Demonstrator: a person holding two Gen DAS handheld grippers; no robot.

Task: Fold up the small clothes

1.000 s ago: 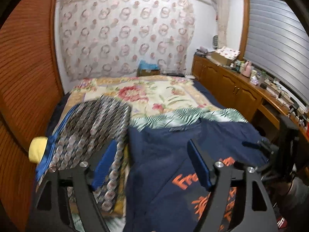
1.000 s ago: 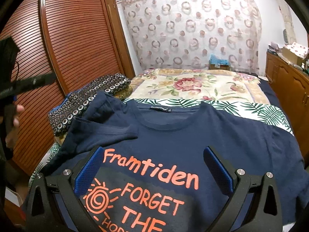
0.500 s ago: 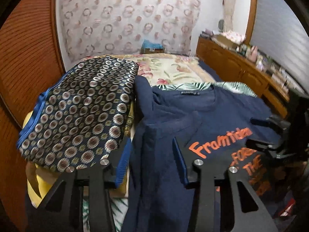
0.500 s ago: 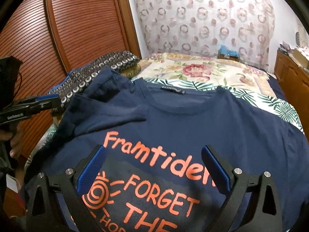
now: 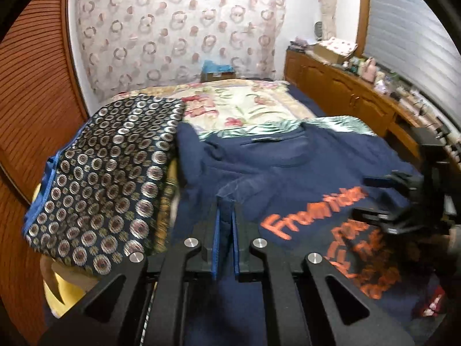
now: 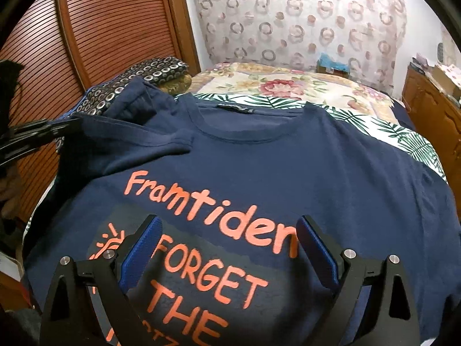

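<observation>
T-shirt (image 6: 288, 173): navy, orange lettering, lying face up across the near end of the bed, collar toward the far side; its left sleeve is folded inward over the chest.
Left gripper (image 5: 226, 216): blue pads have just closed together, pinching a raised edge of the folded sleeve fabric between them.
Right gripper (image 6: 227, 248): fingers spread wide, poised above the printed lettering, nothing between the pads.
Left edge: a patterned folded garment (image 5: 109, 173) lies just beside the sleeve, touching the shirt's left side; a wooden slatted door (image 6: 95, 28) stands close behind it.
Right edge: the shirt's right sleeve reaches the bed's right side; wooden cabinets (image 5: 345, 92) stand near.
Far side: the floral bedspread (image 6: 288, 86) lies bare beyond the collar, up to the curtain (image 6: 288, 14).
</observation>
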